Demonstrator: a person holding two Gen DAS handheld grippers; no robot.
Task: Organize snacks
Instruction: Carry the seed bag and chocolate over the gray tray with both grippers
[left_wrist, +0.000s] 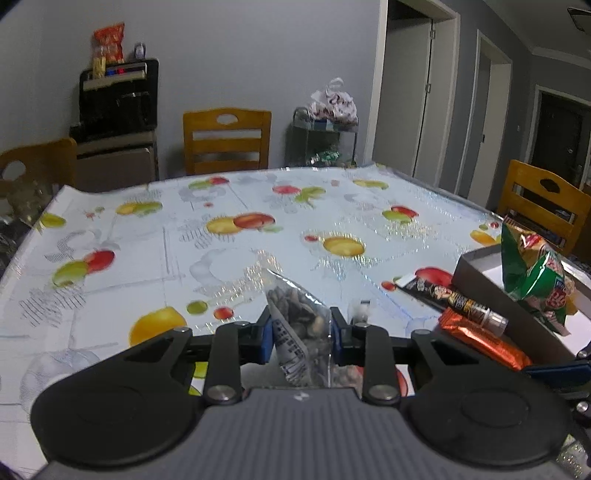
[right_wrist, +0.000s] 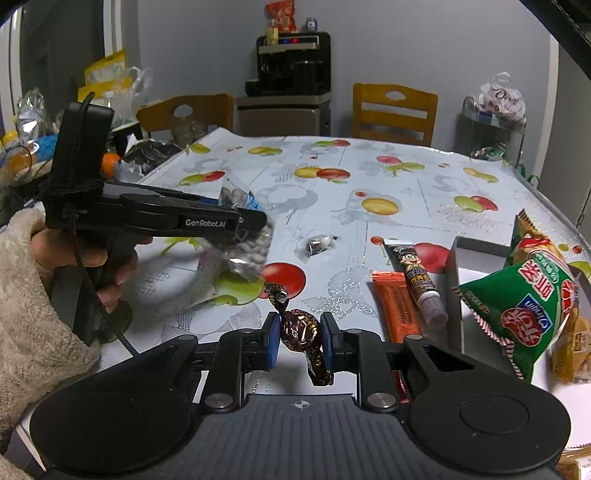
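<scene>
Candy (right_wrist: 300, 329) in shiny brown foil (twisted ends) sits clamped in right gripper (right_wrist: 300, 338); left gripper (left_wrist: 301, 334) pinches clear nut bag (left_wrist: 300, 317).

three wooden chairs (right_wrist: 394, 110), two green snack bags (right_wrist: 524, 314)

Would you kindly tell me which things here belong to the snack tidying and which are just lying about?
Part of the job: seed bag in left gripper; wrapped candy in right gripper; green bag; orange bar; tube; small candy; box.

Lying about: chairs; black appliance; tablecloth.
</scene>
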